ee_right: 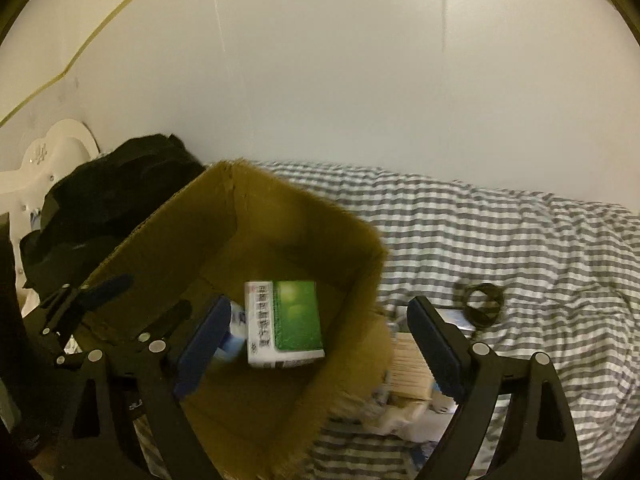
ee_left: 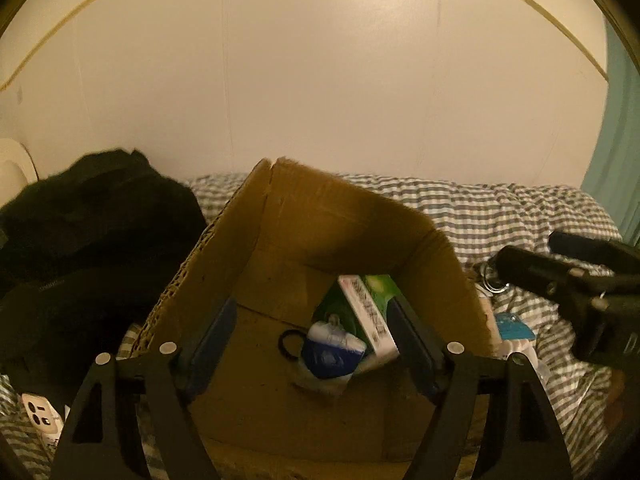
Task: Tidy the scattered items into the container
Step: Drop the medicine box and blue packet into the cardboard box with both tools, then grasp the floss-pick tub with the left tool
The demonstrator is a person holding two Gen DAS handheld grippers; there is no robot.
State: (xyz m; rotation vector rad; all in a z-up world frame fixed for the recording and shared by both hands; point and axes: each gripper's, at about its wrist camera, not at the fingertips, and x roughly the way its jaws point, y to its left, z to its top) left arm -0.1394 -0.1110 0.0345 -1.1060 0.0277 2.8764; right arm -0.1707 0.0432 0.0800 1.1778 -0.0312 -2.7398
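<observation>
- Currently both tongs sit over an open cardboard box (ee_left: 320, 232) on a bed with a grey-and-white striped cover (ee_right: 500, 232).
- Left tongs (ee_left: 312, 344): spread wide, nothing between the blue pads (ee_left: 212, 344). They straddle the inside of the box, looking down at its floor.
- Right tongs (ee_right: 320, 356): also spread, nothing held. Left finger is over the box interior, right finger is outside the box's right wall, so the wall runs between them.
- In the left view the right tongs show as a black body at the right edge (ee_left: 592, 280), beside the box.
- Inside the box: a green-and-white carton (ee_right: 284, 324) lying on the floor, tilted in the left view (ee_left: 368, 312); a blue-and-white packet (ee_left: 332, 352) touching its lower end; a black ring-shaped band (ee_left: 290, 344) just left of the packet.
- Outside the box, still on the bed: pale packets and a wooden-looking bundle (ee_right: 412, 372) just beside the right wall, blurred; a dark strap loop (ee_right: 482, 304) farther right; a blue-labelled item (ee_left: 514, 326) by the right wall in the left view.
- White power strip (ee_left: 40, 420) lies on the cover at lower left.
- Black clothing (ee_left: 92, 240) is heaped left of the box, touching its left wall.
- White headboard (ee_right: 52, 152) behind the clothing, plain wall (ee_right: 360, 80) behind the bed.
- Box edges in the right view are motion-blurred.
</observation>
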